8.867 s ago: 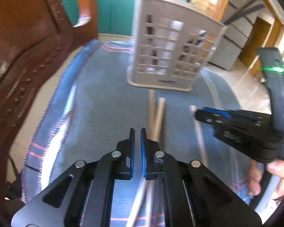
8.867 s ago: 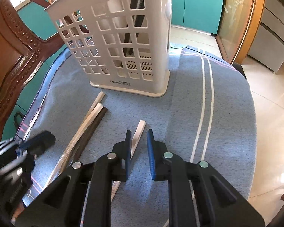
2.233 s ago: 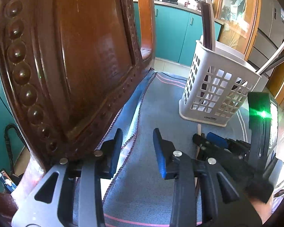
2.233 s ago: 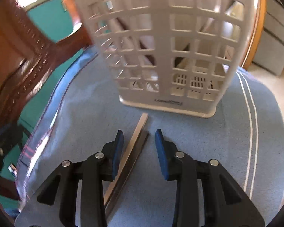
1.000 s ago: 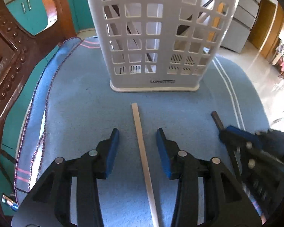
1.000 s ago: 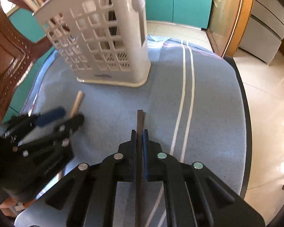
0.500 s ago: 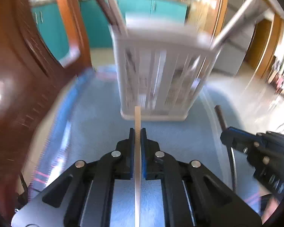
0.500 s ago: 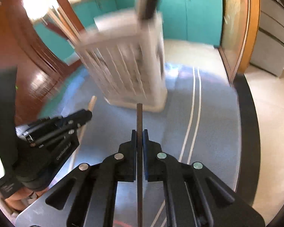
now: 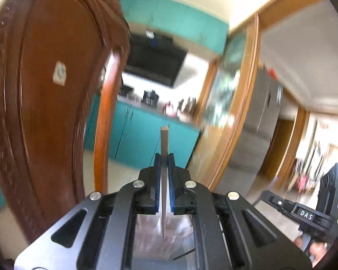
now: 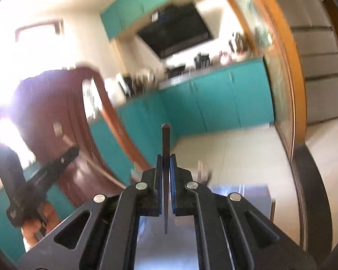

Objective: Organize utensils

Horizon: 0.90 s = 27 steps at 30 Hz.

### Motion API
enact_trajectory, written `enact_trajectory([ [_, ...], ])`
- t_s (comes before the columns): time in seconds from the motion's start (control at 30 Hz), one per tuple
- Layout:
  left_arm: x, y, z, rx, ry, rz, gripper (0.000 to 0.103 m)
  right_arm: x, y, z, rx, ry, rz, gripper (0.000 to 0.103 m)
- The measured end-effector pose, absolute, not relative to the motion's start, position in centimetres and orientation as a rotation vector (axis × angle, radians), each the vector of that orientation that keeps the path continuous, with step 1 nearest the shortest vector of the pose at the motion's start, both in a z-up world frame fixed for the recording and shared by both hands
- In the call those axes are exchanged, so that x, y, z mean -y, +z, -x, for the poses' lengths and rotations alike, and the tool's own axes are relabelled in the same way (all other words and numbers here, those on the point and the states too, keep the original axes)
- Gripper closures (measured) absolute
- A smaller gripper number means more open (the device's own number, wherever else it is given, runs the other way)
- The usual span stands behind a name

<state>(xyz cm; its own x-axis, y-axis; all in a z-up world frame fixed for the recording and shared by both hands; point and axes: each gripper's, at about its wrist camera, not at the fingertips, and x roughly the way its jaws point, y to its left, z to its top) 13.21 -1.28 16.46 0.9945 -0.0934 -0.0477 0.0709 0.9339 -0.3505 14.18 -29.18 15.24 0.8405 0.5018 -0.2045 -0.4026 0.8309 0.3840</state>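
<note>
Left wrist: left hand-held gripper (image 9: 164, 159) now clamped on pale stick (image 9: 164, 139), raised, basket gone; right likewise w/ dark stick (image 10: 166, 139).

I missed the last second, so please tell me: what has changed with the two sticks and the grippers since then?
The left gripper closed on the light stick, which lay on the cloth between its open fingers. Both grippers then rose and tipped up toward the kitchen, and both sticks left the cloth. Unchanged: the right gripper stays shut on the dark stick.
</note>
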Motion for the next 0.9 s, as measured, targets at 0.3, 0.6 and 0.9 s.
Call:
enact_trajectory([
  [0.3,0.9,14.0,-19.1,-0.065,0.037,0.322,0.096,28.0,15.1,-18.3,-0.162,0.349,-0.321,0.096],
  [0.6,4.0,9.2,-23.4,-0.243,0.019,0.202,0.096,23.9,9.9,-22.2,-0.317,0.327,-0.190,0.096],
  [0.9,4.1,9.1,-21.6,-0.259,0.026,0.172,0.084,24.2,10.3,-20.2,-0.295,0.327,-0.171,0.070],
])
